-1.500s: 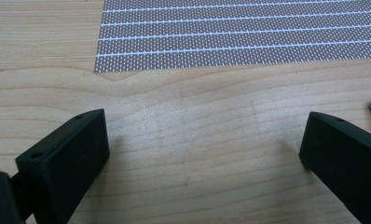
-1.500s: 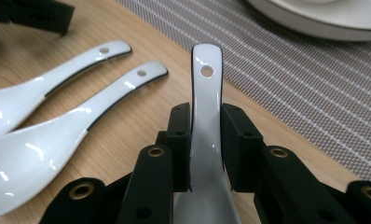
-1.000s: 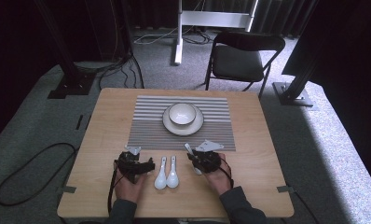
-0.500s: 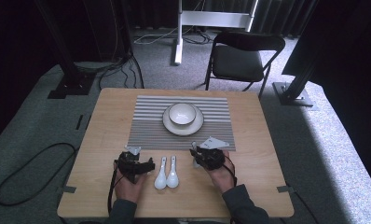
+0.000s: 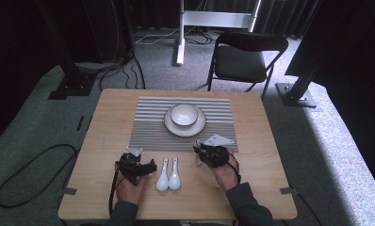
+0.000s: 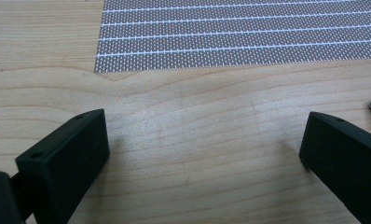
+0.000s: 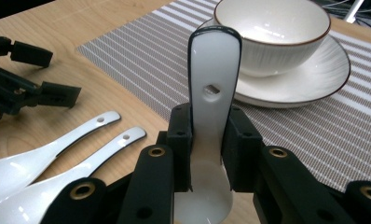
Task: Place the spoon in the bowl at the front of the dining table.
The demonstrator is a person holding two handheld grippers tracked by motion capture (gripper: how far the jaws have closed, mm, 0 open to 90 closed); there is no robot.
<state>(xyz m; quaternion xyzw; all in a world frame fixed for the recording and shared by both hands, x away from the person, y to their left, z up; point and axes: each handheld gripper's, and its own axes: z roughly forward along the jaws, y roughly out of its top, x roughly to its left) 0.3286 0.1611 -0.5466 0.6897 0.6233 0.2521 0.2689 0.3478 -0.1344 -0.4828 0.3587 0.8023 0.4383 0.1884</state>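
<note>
While the left hand-held gripper (image 5: 150,168) rests wide open on the table (image 5: 270,155), the right hand-held gripper (image 7: 210,140) clamps a white spoon (image 7: 213,84) upright.

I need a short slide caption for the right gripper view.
Right gripper clamps a white spoon by its handle, near the bowl on its plate.

The spoon (image 7: 214,88) is seen as glossy white ceramic; the jaws as matt black plastic, the surface (image 6: 197,135) as smooth pale wood, the placemat (image 7: 141,60) as woven.
</note>
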